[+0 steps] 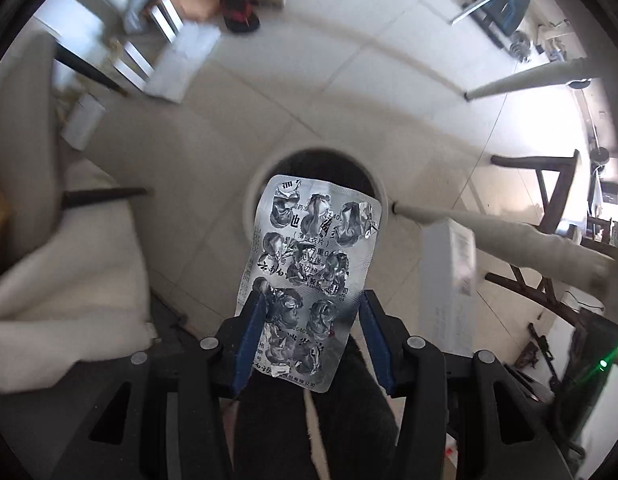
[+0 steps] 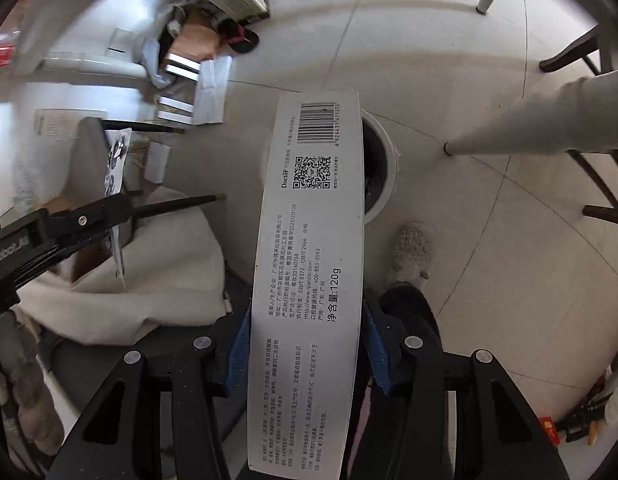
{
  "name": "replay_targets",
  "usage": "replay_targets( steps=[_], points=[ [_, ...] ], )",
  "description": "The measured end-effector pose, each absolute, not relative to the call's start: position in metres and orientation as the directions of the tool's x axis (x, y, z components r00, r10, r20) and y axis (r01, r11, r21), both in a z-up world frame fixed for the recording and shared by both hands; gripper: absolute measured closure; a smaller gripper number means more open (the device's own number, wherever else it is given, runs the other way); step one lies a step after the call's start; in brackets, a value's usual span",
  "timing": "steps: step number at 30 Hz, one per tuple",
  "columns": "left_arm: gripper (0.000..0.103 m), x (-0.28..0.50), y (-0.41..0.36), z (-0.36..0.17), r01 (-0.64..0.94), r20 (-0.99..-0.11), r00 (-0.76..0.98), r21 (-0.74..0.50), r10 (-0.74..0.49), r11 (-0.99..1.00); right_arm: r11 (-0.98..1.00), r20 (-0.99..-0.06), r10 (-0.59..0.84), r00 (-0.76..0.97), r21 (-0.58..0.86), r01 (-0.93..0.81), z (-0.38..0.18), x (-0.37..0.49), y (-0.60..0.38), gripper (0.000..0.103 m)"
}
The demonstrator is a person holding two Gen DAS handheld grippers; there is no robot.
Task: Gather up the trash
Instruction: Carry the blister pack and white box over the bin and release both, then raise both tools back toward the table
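Left gripper [image 1: 309, 320] pinches blister pack [image 1: 309, 264], pointing steeply downward.

A pale tiled floor [image 1: 389, 92] spread beyond the jaws. Black-and-red slippers [image 1: 239, 14] lay far ahead beside flattened cardboard [image 2: 195, 42]. A cream cushioned chair [image 1: 69, 264] stood left of the jaws, dark wooden chair legs [image 1: 549, 200] right.

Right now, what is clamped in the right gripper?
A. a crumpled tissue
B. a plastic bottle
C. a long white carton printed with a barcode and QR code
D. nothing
C: the right wrist view shows the right gripper with its blue pads pressed on both sides of the long white carton, whose barcode and QR code face the camera.
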State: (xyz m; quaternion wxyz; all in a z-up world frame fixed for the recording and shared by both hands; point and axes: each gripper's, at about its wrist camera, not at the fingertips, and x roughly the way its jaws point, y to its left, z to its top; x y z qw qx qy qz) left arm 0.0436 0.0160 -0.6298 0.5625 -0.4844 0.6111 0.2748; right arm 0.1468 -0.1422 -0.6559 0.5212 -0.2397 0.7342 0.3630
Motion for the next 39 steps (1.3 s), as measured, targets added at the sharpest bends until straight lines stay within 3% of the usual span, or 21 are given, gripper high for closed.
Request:
replay_targets(
  steps=[8, 16, 18, 19, 20, 25, 26, 39],
  points=[
    [0.058, 0.069, 0.025, -0.741, -0.889, -0.932, 0.06, -0.213, -0.358, 0.405, 0.648, -0.926, -0.056, -0.373, 0.25, -0.719, -0.805, 0.179, -0.114, 0.051],
    [0.056, 0.076, 0.022, -0.767, -0.884, -0.906, 0.034, -0.224, -0.422, 0.41, 0.656, -0.901, -0.089, -0.424, 0.268, -0.706, -0.872, 0.185, -0.103, 0.048],
    [0.047, 0.075, 0.022, -0.765, -0.883, -0.913, 0.027, -0.213, -0.408, 0.418, 0.653, -0.896, -0.098, -0.433, 0.271, -0.708, -0.876, 0.183, -0.102, 0.044],
    [0.026, 0.075, 0.022, -0.764, -0.881, -0.918, 0.017, -0.201, -0.397, 0.427, 0.653, -0.895, -0.097, -0.435, 0.272, -0.706, -0.875, 0.182, -0.101, 0.033],
    [0.013, 0.074, 0.021, -0.76, -0.881, -0.923, 0.01, -0.19, -0.384, 0.434, 0.651, -0.896, -0.1, -0.432, 0.269, -0.709, -0.875, 0.181, -0.1, 0.026],
    [0.006, 0.062, 0.02, -0.747, -0.882, -0.949, -0.05, -0.104, -0.311, 0.459, 0.641, -0.916, -0.098, -0.39, 0.241, -0.728, -0.86, 0.187, -0.1, 0.0],
    [0.002, 0.06, 0.019, -0.742, -0.879, -0.955, -0.068, -0.079, -0.289, 0.47, 0.639, -0.922, -0.101, -0.374, 0.228, -0.735, -0.856, 0.189, -0.101, 0.0],
    [0.002, 0.027, -0.014, -0.644, -0.87, -0.988, -0.108, 0.039, -0.112, 0.492, 0.614, -0.972, -0.089, -0.216, 0.117, -0.781, -0.753, 0.188, -0.121, 0.0]
  ],
)
